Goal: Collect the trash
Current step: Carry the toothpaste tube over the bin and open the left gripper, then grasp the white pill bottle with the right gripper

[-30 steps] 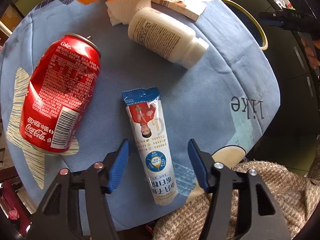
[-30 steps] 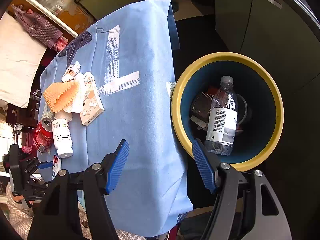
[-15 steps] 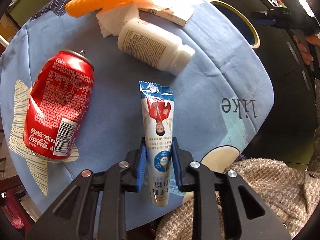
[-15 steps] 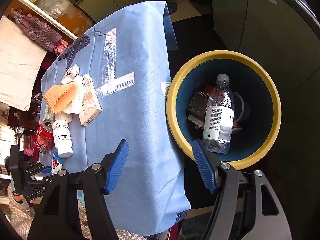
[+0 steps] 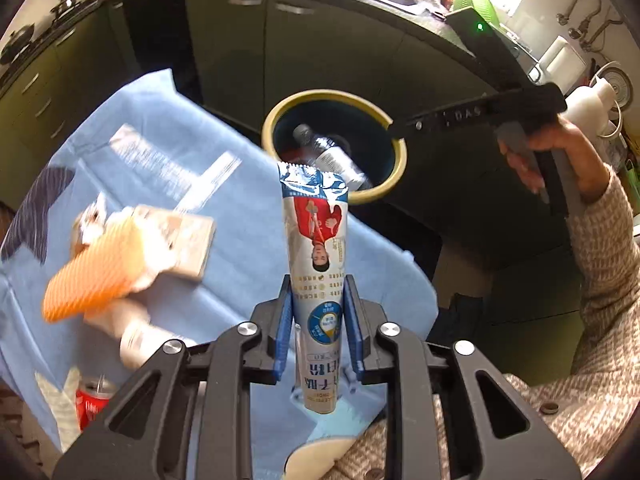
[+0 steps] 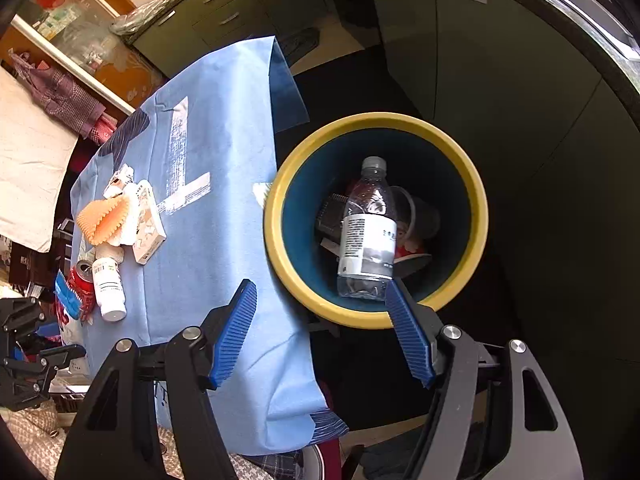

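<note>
Left gripper raised above the worktop, tilted steeply down, blue pads clenched on a printed tube lifted clear of the blue cloth, sealed end toward the yellow-rimmed bin. Right gripper held over the worktop's bin-side edge, jaws wide apart, gripping nothing. Clear bottle inside the bin. White bottle, red can, orange netting along the far edge; dark cabinets behind.
</note>
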